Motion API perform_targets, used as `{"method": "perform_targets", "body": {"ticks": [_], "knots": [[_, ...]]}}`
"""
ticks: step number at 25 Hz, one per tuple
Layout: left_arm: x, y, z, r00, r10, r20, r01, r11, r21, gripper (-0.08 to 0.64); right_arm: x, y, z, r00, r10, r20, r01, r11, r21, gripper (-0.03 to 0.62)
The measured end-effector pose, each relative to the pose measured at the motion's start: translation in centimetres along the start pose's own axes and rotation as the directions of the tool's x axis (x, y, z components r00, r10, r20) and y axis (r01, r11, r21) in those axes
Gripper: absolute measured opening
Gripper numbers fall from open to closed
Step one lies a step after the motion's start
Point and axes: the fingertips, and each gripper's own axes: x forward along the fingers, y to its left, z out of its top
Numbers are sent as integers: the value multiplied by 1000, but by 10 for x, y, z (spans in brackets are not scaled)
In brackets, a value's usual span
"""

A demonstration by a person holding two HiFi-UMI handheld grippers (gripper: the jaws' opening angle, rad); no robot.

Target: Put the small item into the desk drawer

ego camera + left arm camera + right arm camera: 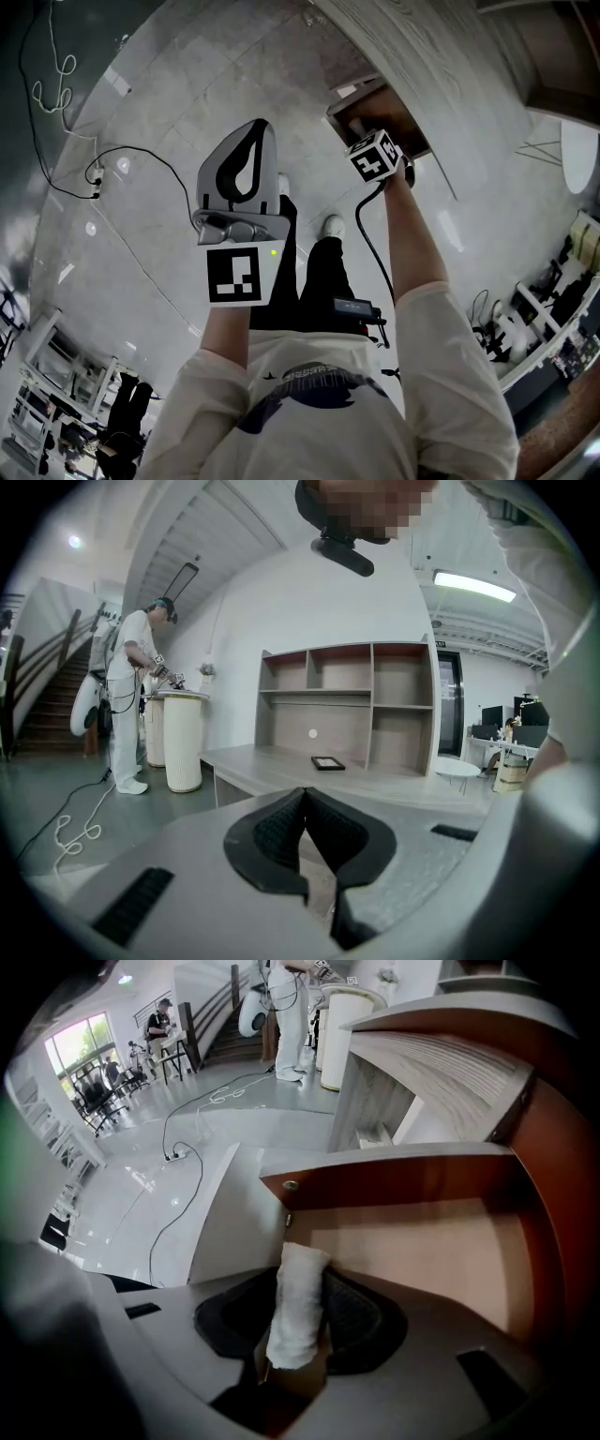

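Holding the small white roll (296, 1314) between wide-set jaws of the right gripper (302, 1279), long axis along the jaws and pointing steeply down into the open desk drawer (422, 1251) directly beyond; left gripper (305, 797) closed, empty, farther off.

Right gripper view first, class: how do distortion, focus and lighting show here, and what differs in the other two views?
Right gripper view: the fisheye bows the drawer; the near white roll is soft. Head view: glare spots the glossy floor, corners go black. Left gripper view: the ceiling lamp blows out.
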Motion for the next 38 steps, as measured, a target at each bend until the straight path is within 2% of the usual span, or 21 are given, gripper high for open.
{"method": "perform_targets", "body": {"ticks": [8,14,20,23,27,30,34,38], "knots": [[2,-7,-2,1000,-15,-4,15,1000,2,9,-9,-2,3,999,20,36,-22,998,65,169],[2,-19,1,999,-35,-3,35,999,14,9,-31,-6,18,992,-33,121,32,999,11,166],[3,-34,8,999,-54,6,54,998,23,9,-65,-18,30,964,-82,253,39,985,169,166],[1,-41,19,998,-58,23,57,998,31,9,-95,-23,36,939,-118,324,40,971,235,163],[-3,-50,46,997,-53,64,50,998,44,9,-151,-27,45,884,-175,433,34,949,314,156],[-6,-59,68,993,-59,98,53,997,64,9,-201,-33,50,824,-250,509,60,931,360,146],[-16,-72,97,988,-65,137,55,996,73,9,-274,-42,60,716,-352,602,110,910,401,129],[-31,-88,133,976,-78,202,60,994,94,8,-356,-47,69,579,-429,693,152,892,425,117]]}}
